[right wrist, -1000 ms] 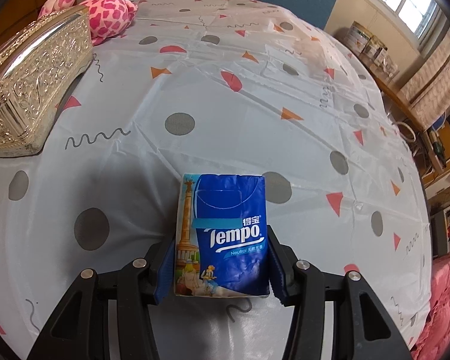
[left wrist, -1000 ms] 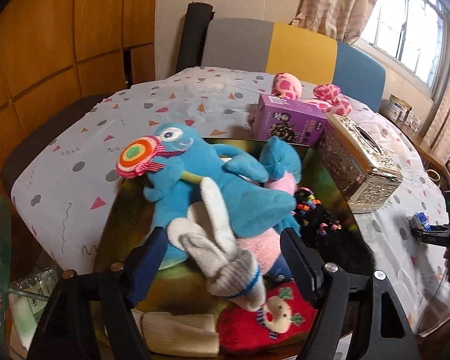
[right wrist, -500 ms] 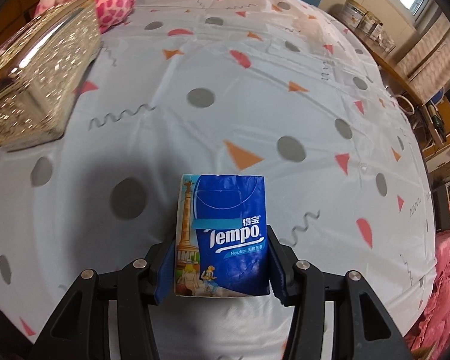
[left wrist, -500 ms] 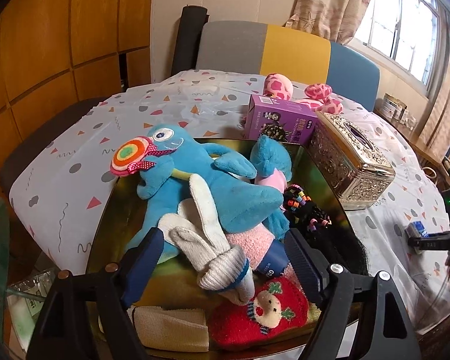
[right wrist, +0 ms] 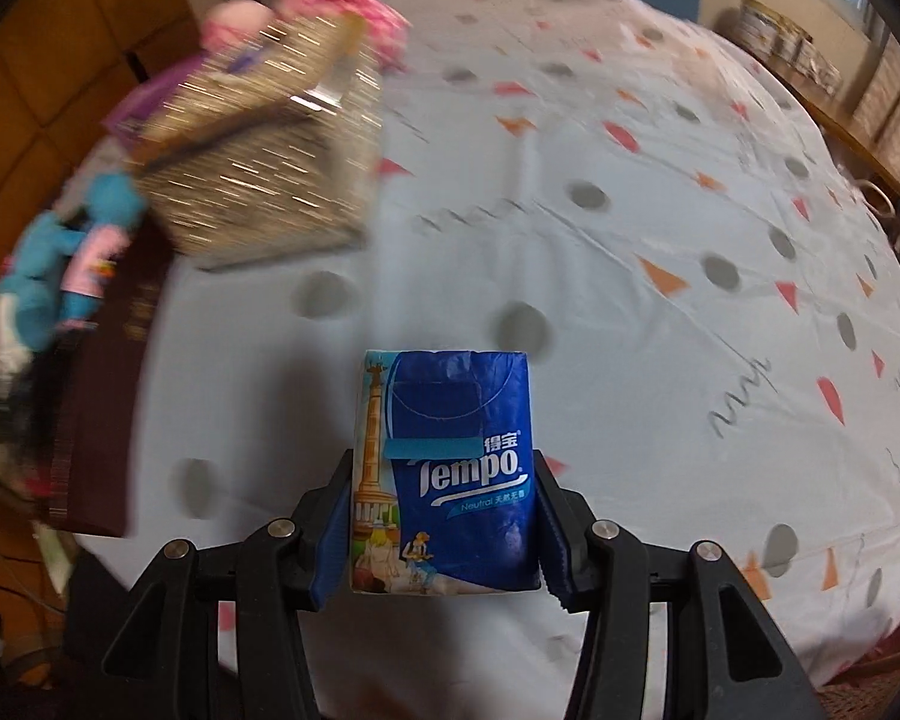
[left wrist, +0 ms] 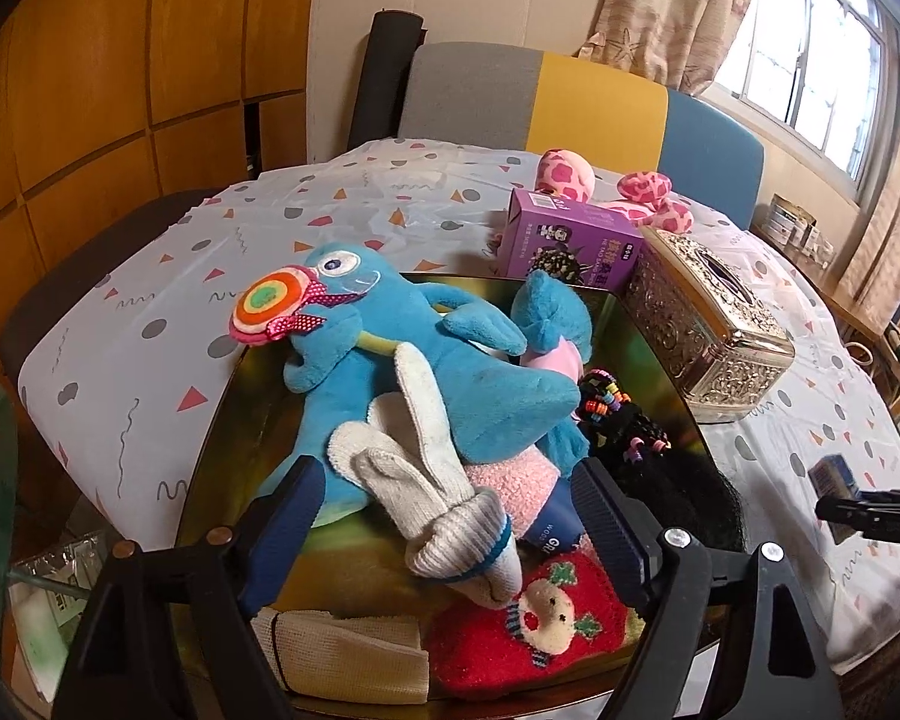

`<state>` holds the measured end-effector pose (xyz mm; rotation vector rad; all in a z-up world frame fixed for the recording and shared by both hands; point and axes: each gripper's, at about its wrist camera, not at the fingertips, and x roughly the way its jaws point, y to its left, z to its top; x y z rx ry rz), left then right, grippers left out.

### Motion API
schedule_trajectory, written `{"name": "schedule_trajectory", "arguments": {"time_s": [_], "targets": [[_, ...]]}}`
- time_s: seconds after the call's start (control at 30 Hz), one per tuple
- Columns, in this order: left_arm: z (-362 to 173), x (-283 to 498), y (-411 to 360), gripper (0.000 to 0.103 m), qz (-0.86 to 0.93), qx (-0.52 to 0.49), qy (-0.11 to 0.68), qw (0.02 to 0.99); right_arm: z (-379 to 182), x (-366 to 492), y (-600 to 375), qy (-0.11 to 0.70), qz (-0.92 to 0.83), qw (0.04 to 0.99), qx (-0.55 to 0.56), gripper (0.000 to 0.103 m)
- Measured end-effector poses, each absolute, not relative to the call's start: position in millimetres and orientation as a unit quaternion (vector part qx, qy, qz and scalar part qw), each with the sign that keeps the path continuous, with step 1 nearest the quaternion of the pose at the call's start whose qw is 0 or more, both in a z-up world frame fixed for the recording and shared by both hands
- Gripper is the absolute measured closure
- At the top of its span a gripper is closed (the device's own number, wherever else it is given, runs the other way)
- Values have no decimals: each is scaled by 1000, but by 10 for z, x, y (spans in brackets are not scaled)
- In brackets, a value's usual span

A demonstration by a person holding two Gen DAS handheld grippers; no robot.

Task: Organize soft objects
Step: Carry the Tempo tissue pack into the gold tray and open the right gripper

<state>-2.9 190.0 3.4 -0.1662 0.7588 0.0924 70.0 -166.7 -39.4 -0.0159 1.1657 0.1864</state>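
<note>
Right gripper (right wrist: 444, 531): jaws closed on a blue plastic Tempo tissue pack (right wrist: 447, 474), held upright, long axis pointing forward along the fingers, lifted over the white patterned tabletop (right wrist: 630, 240). That view is motion-blurred.

Left gripper (left wrist: 444, 531): jaws open, holding nothing, hovering over the near end of the dark gold tray (left wrist: 234, 420). Directly between and just ahead of its jaws lies a white knit sock with blue band (left wrist: 426, 480), with a red fuzzy Christmas sock (left wrist: 528, 630) nearest and a big blue plush toy (left wrist: 402, 360) further in.

Key relation: the tray sits to the left of the held pack, past the ornate gold metal tissue box (right wrist: 258, 180), so the right gripper likely must carry the pack leftward. Far: purple cardboard box (left wrist: 570, 237), pink spotted plush (left wrist: 630, 192).
</note>
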Motion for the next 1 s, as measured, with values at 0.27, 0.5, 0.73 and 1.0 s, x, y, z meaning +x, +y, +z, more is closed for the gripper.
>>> {"name": "schedule_trajectory", "arguments": {"time_s": [0.27, 0.5, 0.73, 1.0], "targets": [[17, -27, 1936, 18, 49, -85, 369, 924, 121, 545, -972, 493, 179, 852, -9, 51], [50, -48, 2110, 18, 68, -101, 359, 926, 383, 609, -398, 464, 243, 851, 17, 51], [100, -106, 2390, 18, 103, -119, 346, 925, 215, 776, 161, 480, 268, 835, 28, 51], [-5, -89, 2421, 18, 104, -123, 359, 919, -366, 947, 720, 534, 259, 804, -23, 51]]}}
